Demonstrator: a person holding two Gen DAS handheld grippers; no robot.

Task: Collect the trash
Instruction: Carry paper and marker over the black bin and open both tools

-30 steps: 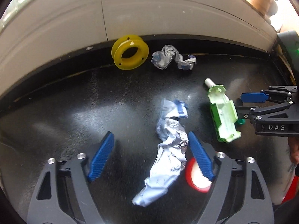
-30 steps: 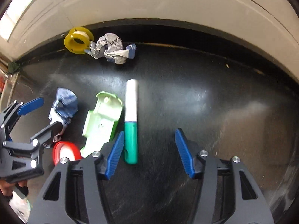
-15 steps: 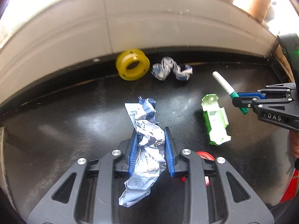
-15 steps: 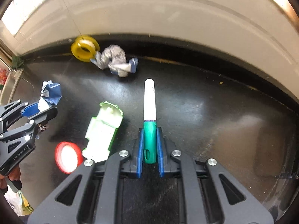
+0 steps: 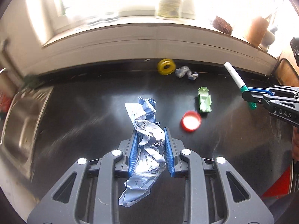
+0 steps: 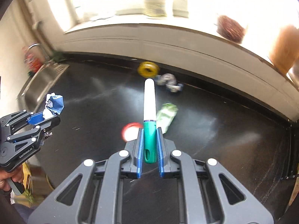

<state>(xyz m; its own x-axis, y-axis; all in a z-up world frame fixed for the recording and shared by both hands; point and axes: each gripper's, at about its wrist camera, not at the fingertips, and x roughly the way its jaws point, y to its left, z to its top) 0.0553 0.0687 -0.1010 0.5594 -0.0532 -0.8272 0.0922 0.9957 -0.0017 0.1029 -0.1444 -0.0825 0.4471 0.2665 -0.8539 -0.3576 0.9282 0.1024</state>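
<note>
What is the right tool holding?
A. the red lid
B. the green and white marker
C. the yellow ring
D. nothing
B: the right tool is shut on the green and white marker, while the red lid and yellow ring lie on the black counter.

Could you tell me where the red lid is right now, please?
The red lid lies on the black counter, right of centre in the left wrist view, just in front of the green plastic piece.

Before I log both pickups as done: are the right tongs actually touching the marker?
Touching. The right wrist view shows the right tongs shut on the marker, both blue pads pressed against its green end with no gap.
</note>
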